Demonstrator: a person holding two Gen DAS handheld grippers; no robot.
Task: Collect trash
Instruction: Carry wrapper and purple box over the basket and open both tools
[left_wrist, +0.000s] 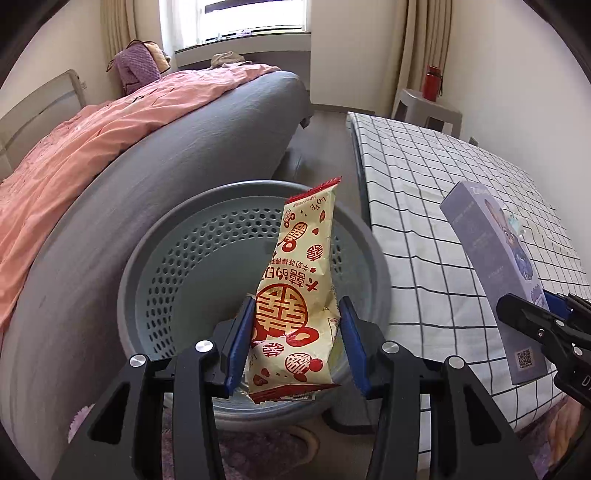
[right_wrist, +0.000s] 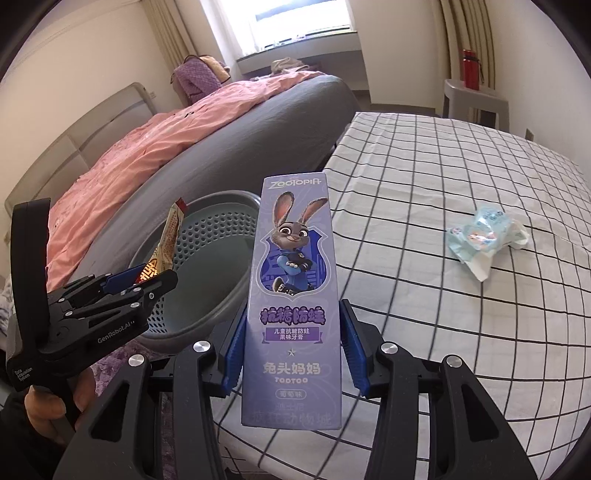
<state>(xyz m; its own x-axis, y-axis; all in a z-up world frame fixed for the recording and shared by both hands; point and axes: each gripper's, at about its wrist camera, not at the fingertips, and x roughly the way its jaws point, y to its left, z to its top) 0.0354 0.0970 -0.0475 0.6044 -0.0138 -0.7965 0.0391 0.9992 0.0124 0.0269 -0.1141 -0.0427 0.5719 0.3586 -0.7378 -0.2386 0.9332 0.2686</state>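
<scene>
My left gripper (left_wrist: 296, 314) is shut on a cream and red snack wrapper (left_wrist: 299, 280) and holds it upright over the grey perforated bin (left_wrist: 192, 266). My right gripper (right_wrist: 293, 332) is shut on a purple Zootopia toothpaste box (right_wrist: 293, 280), held upright above the table's edge, right of the bin (right_wrist: 221, 236). The box also shows in the left wrist view (left_wrist: 495, 273), and the left gripper with its wrapper in the right wrist view (right_wrist: 122, 284). A crumpled light blue wrapper (right_wrist: 484, 240) lies on the checked tablecloth.
A table with a white checked cloth (right_wrist: 443, 184) is on the right. A bed with grey sheet and pink cover (left_wrist: 110, 147) is on the left. A white stool with a red bottle (left_wrist: 432, 83) stands at the back wall.
</scene>
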